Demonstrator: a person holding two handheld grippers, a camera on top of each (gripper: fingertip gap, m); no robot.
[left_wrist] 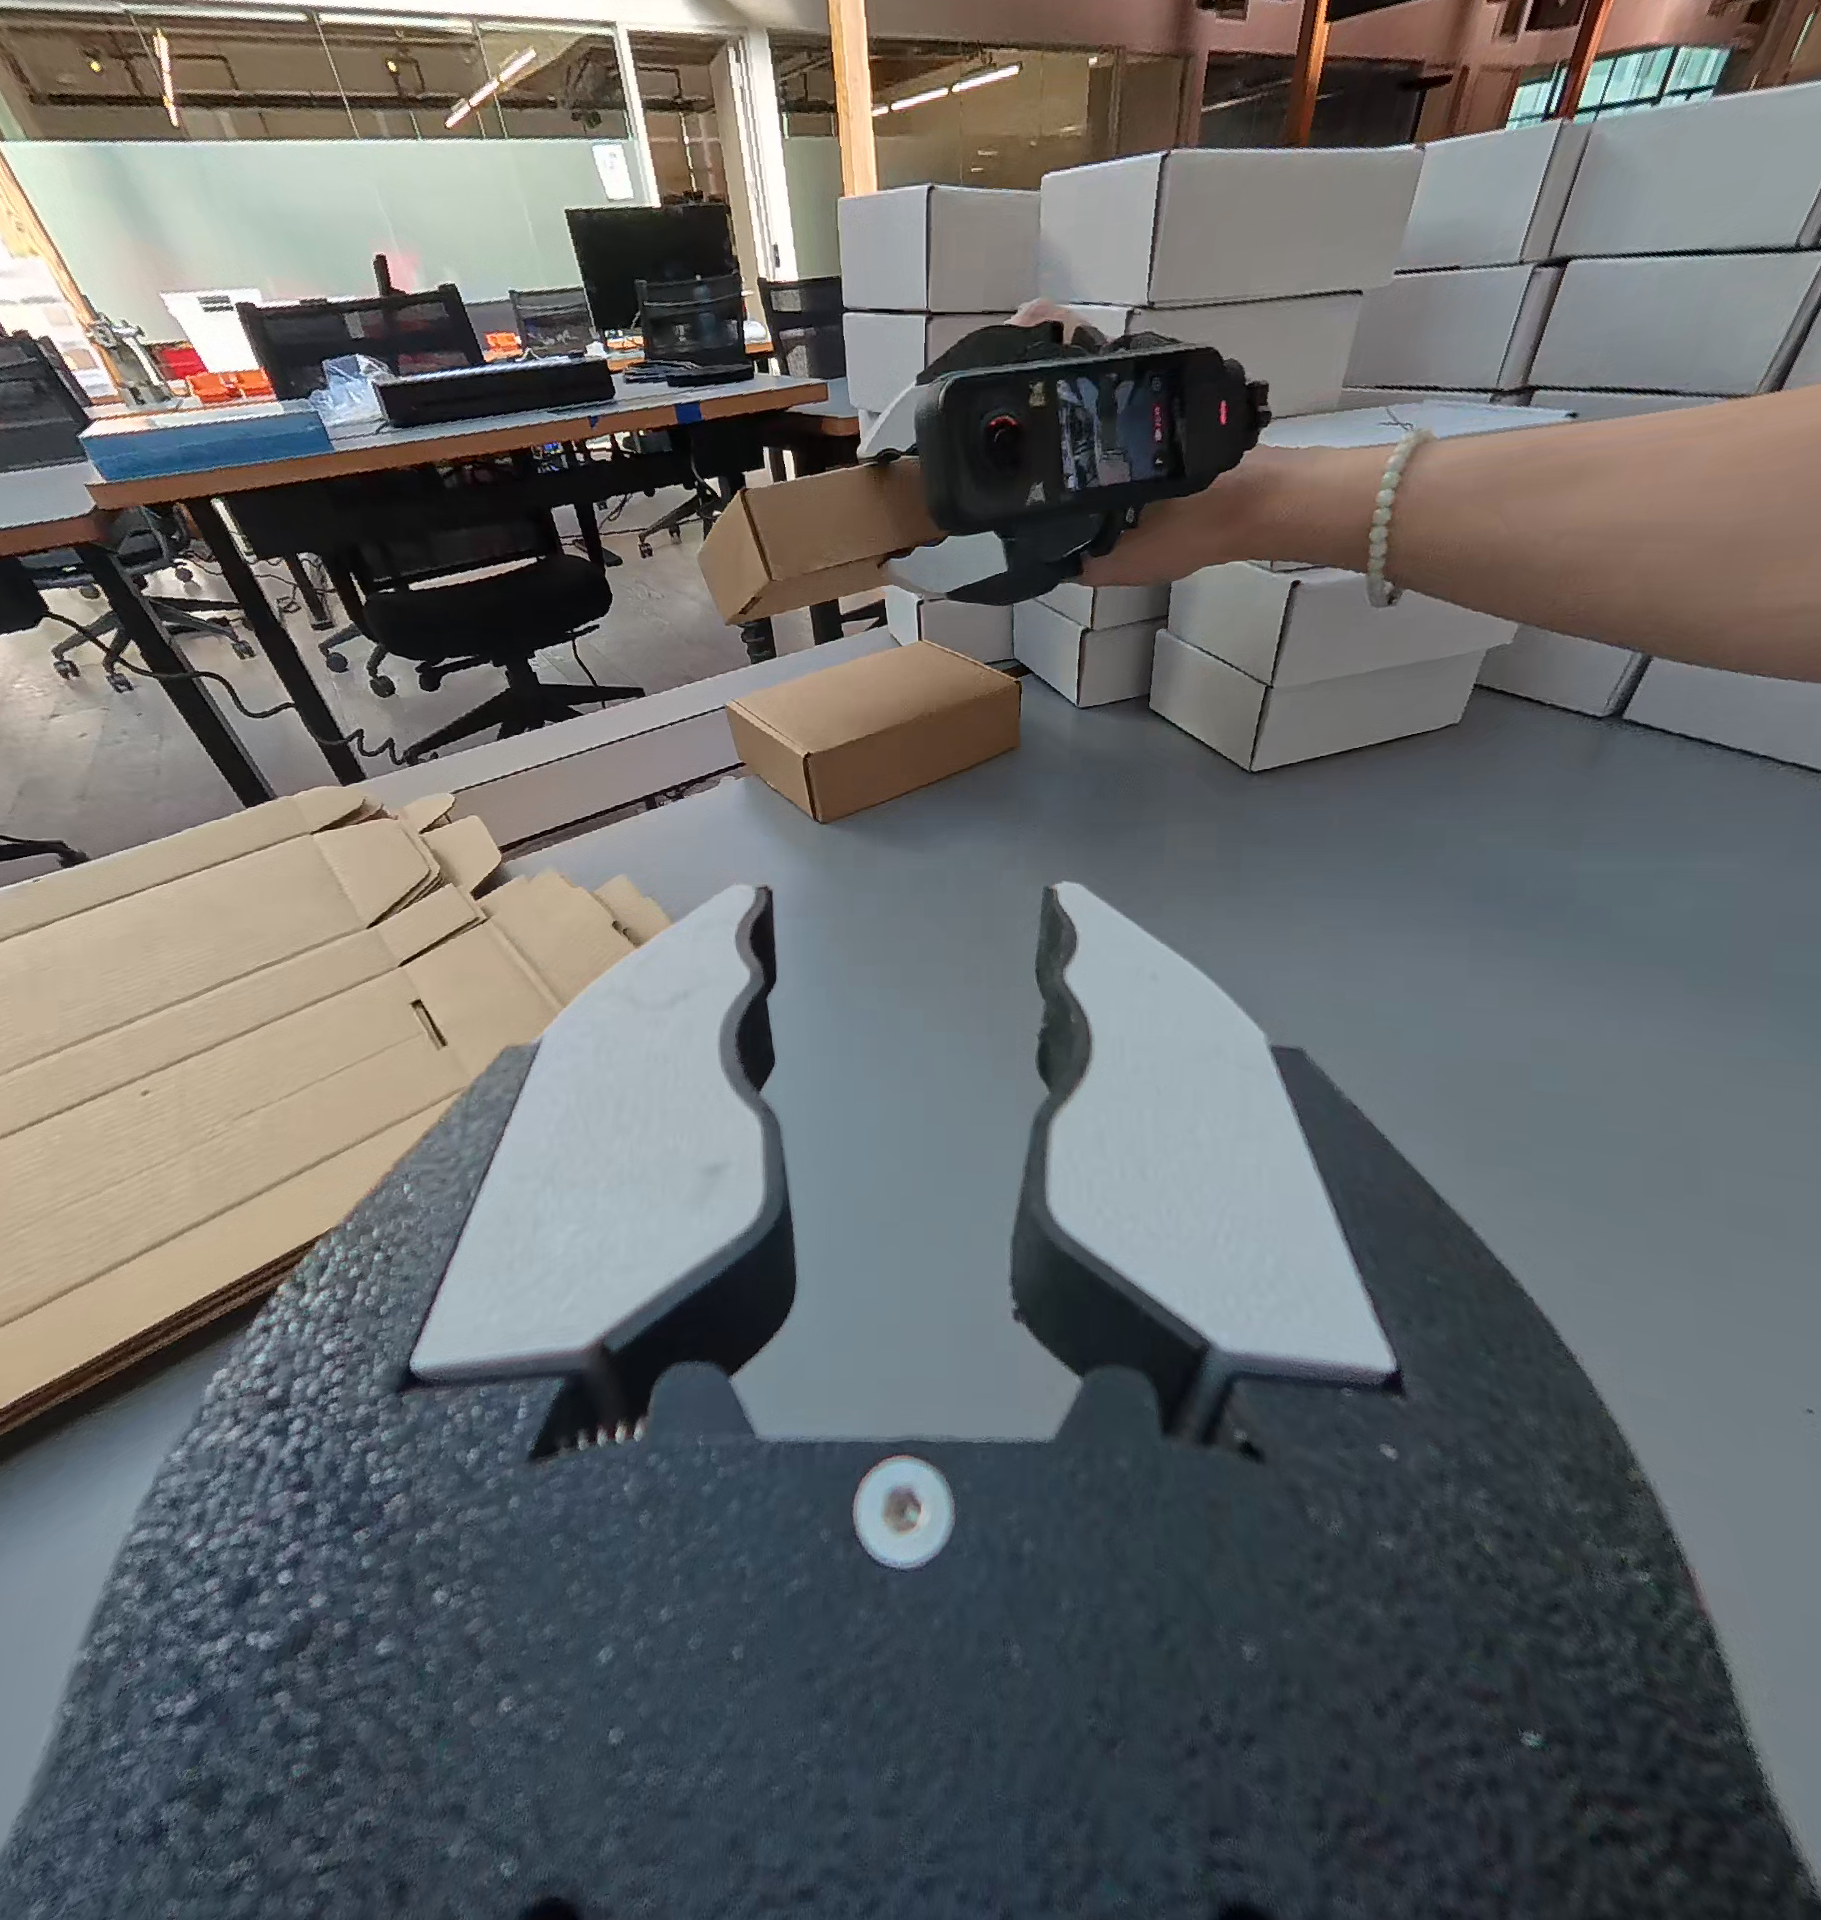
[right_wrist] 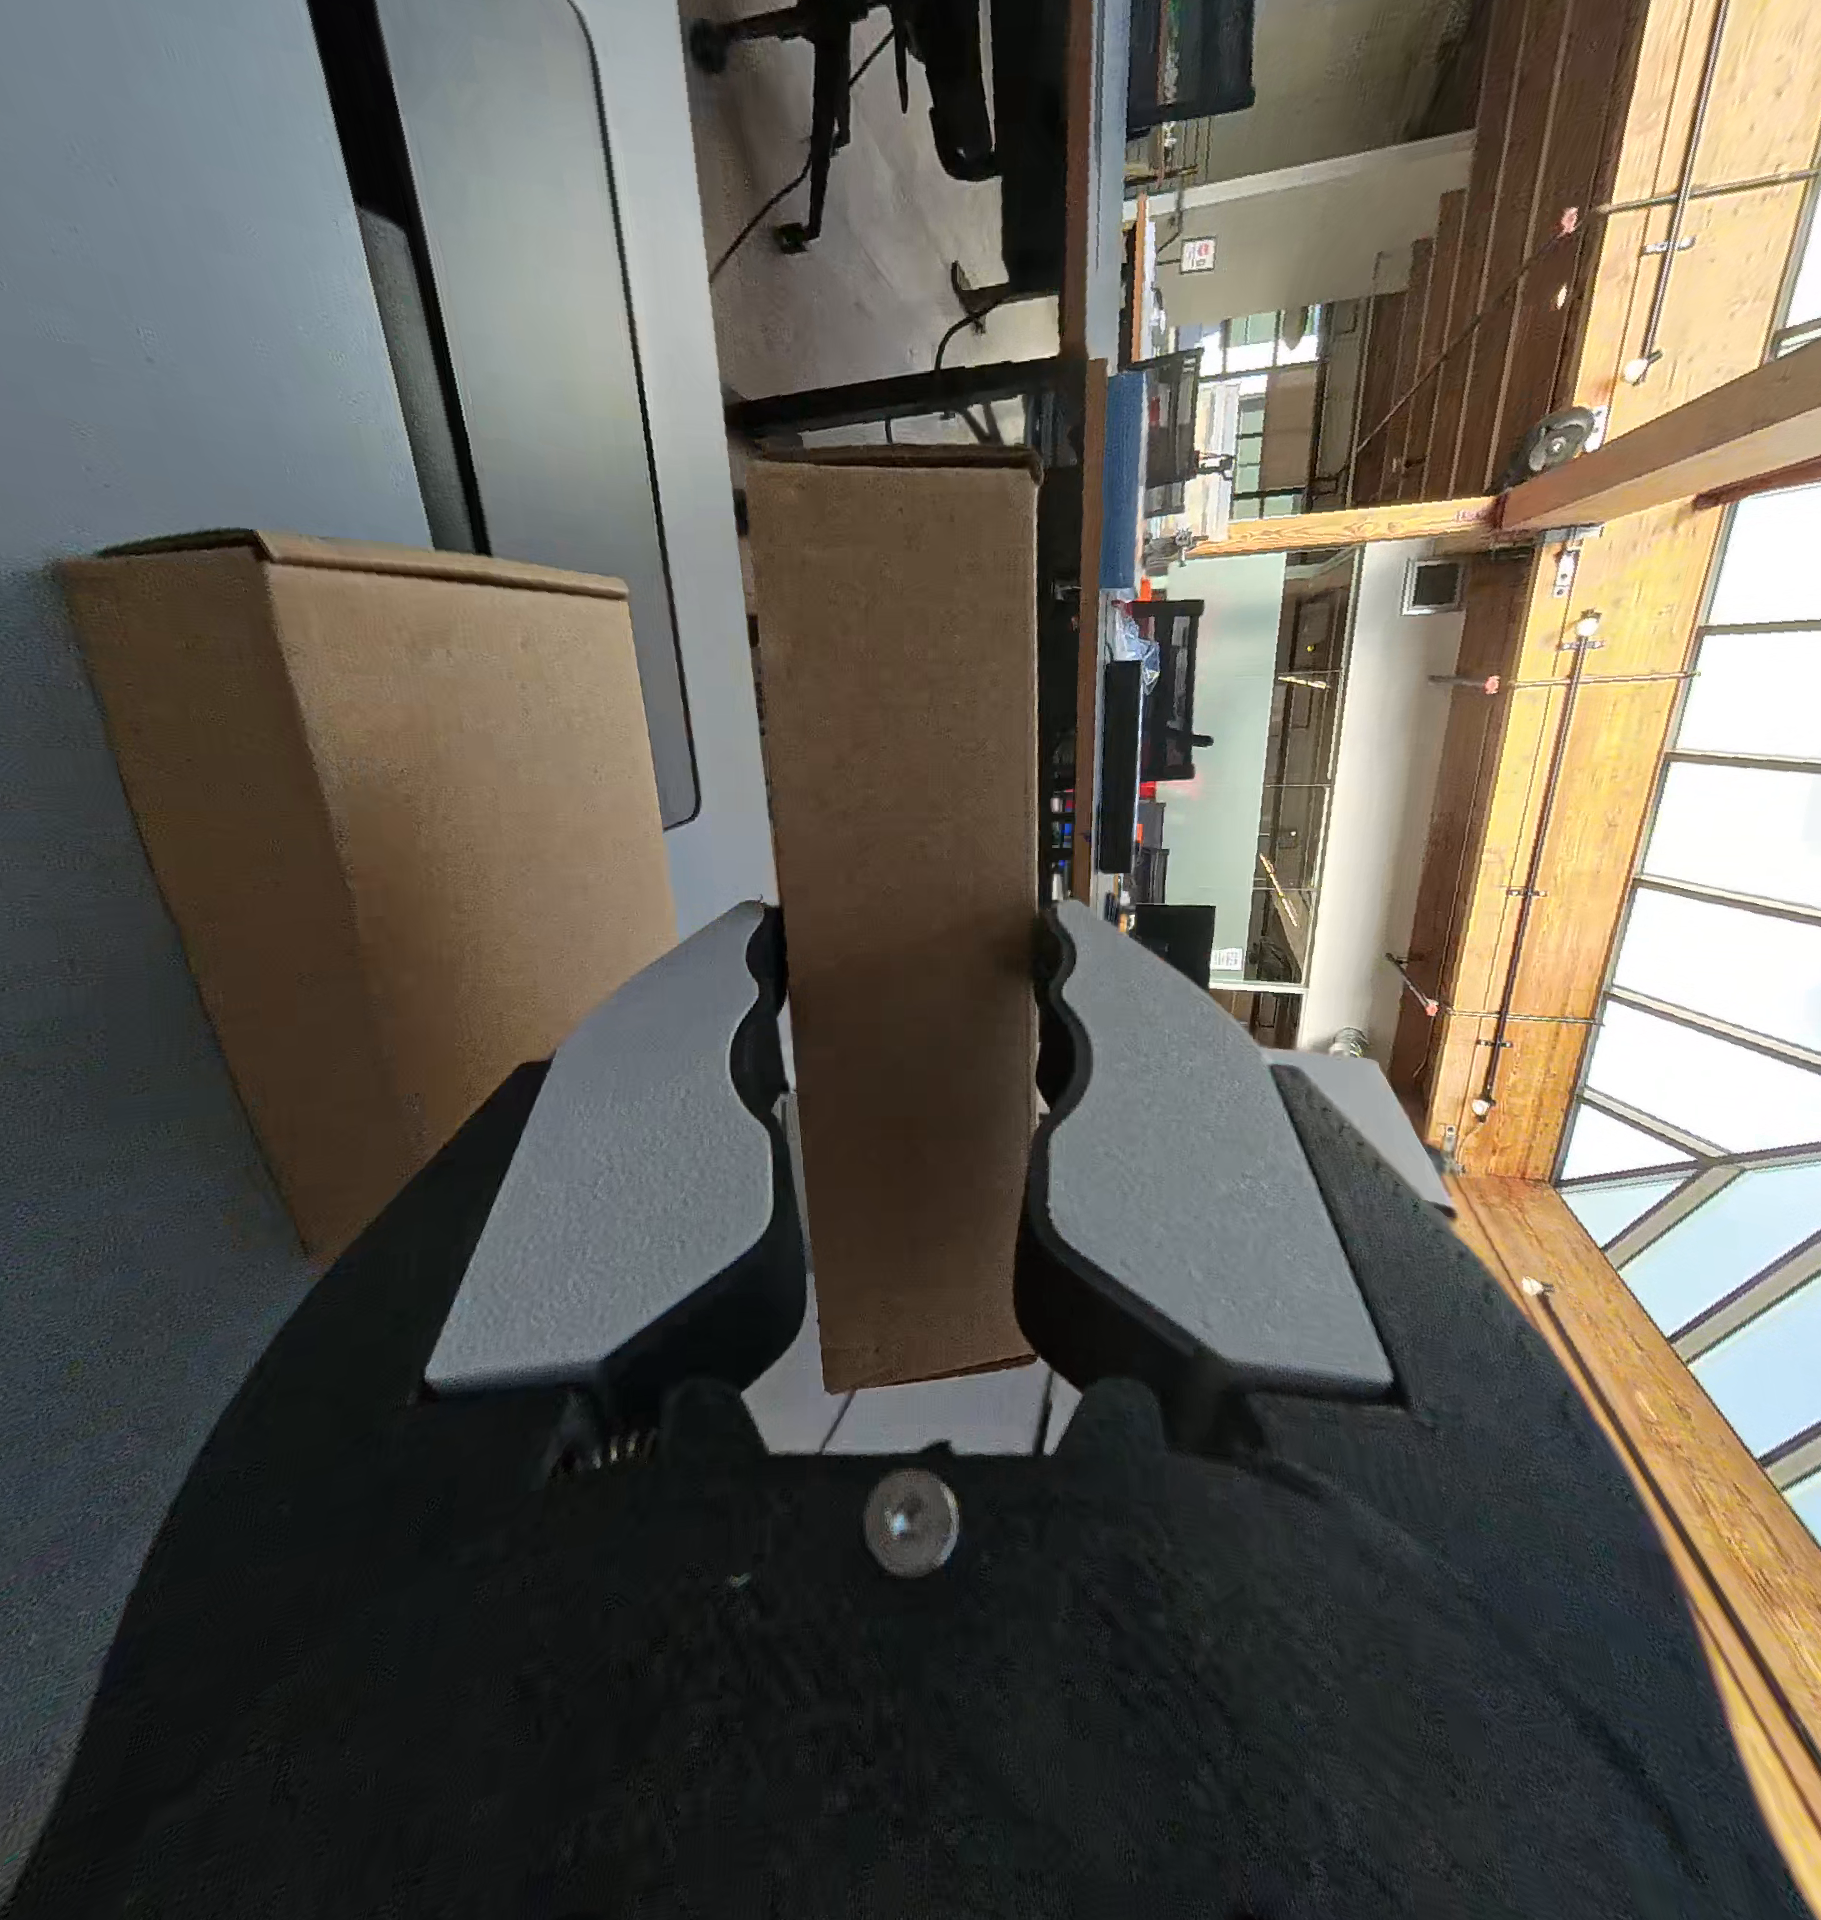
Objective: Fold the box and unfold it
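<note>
My right gripper point(right_wrist: 908, 935) is shut on a folded brown cardboard box point(right_wrist: 901, 883), which runs lengthwise between the two fingers. In the left wrist view the same gripper point(left_wrist: 901, 509) holds that box point(left_wrist: 812, 535) in the air above the table's far edge, turned on its side. A second folded brown box point(left_wrist: 870, 722) rests on the grey table point(left_wrist: 1301, 987) just below it; it also shows in the right wrist view point(right_wrist: 366, 852). My left gripper point(left_wrist: 906, 914) is open and empty, low over the table, well short of both boxes.
A stack of flat brown cardboard blanks point(left_wrist: 210, 1039) lies at the table's left. Stacks of folded white boxes point(left_wrist: 1405, 416) line the back and right. A person's bare forearm with a bead bracelet point(left_wrist: 1394, 514) reaches in from the right. Desks and office chairs stand beyond the table.
</note>
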